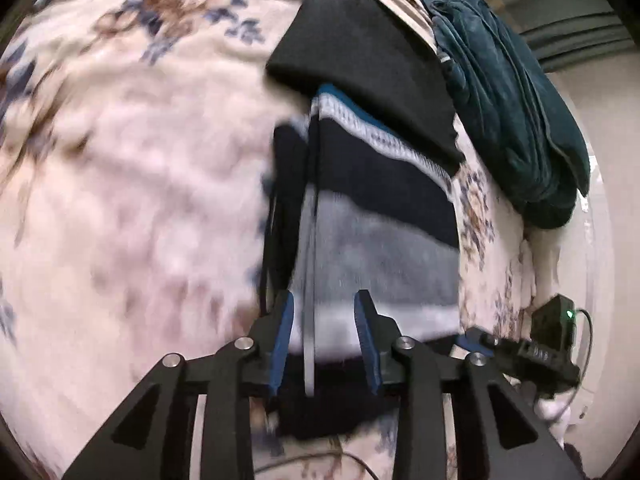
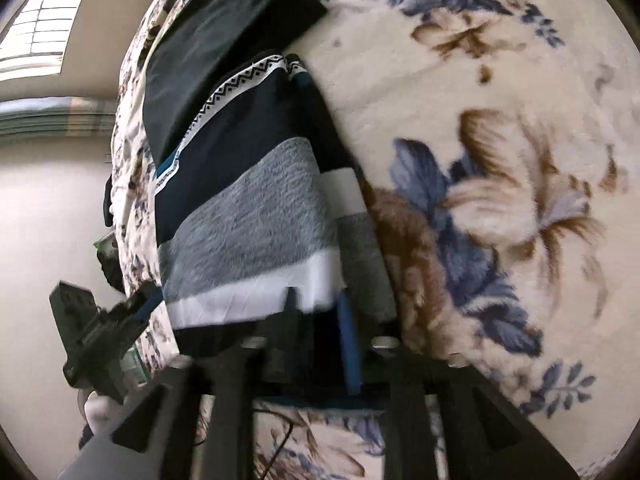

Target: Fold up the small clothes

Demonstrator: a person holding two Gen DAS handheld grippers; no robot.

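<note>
A striped garment (image 1: 384, 240), navy, grey and white with a patterned band, lies folded on a floral blanket (image 1: 132, 200); it also shows in the right wrist view (image 2: 256, 216). My left gripper (image 1: 325, 320) is open, its blue pads either side of the garment's near folded edge. My right gripper (image 2: 318, 312) straddles the garment's near edge, jaws apart; cloth hides part of the left finger. The right gripper shows at the right edge of the left wrist view (image 1: 520, 348); the left gripper shows at the left of the right wrist view (image 2: 96, 336).
A black folded garment (image 1: 360, 56) lies beyond the striped one, also in the right wrist view (image 2: 216, 40). A teal velvet garment (image 1: 508, 92) is heaped at the blanket's far right edge. The blanket (image 2: 500, 160) spreads wide on both sides. A window (image 2: 40, 20) is at the upper left.
</note>
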